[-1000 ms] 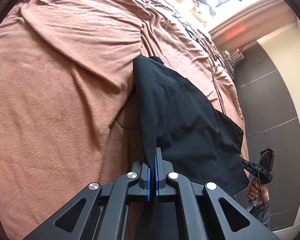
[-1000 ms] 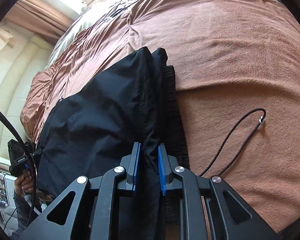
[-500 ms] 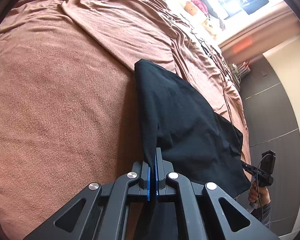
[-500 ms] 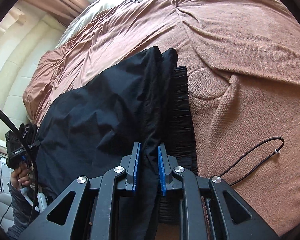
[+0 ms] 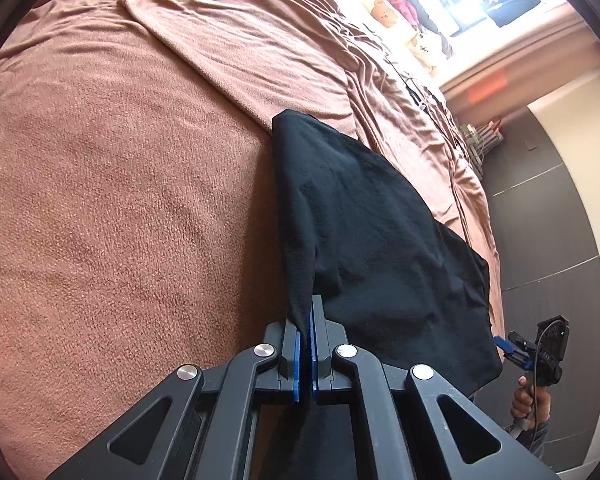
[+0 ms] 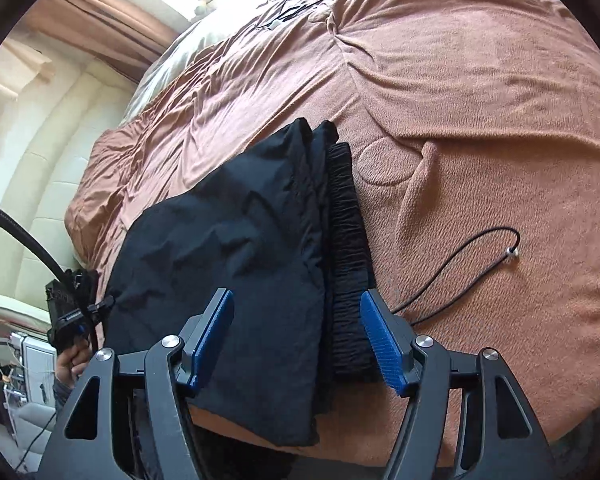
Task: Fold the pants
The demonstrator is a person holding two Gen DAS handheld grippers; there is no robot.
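Left gripper point(image 5: 307, 344) pinches folded black fabric pants point(image 5: 372, 248) on a brown fleece blanket point(image 5: 120, 200); right gripper point(image 6: 296, 340) jaws opening, pants lying between them.

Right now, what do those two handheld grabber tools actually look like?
Both are black plastic: the left gripper and right gripper have angular linkage arms with silver round rivets and triangular cutouts, and ridged blue pads line the jaws. A black cable runs to the left one.
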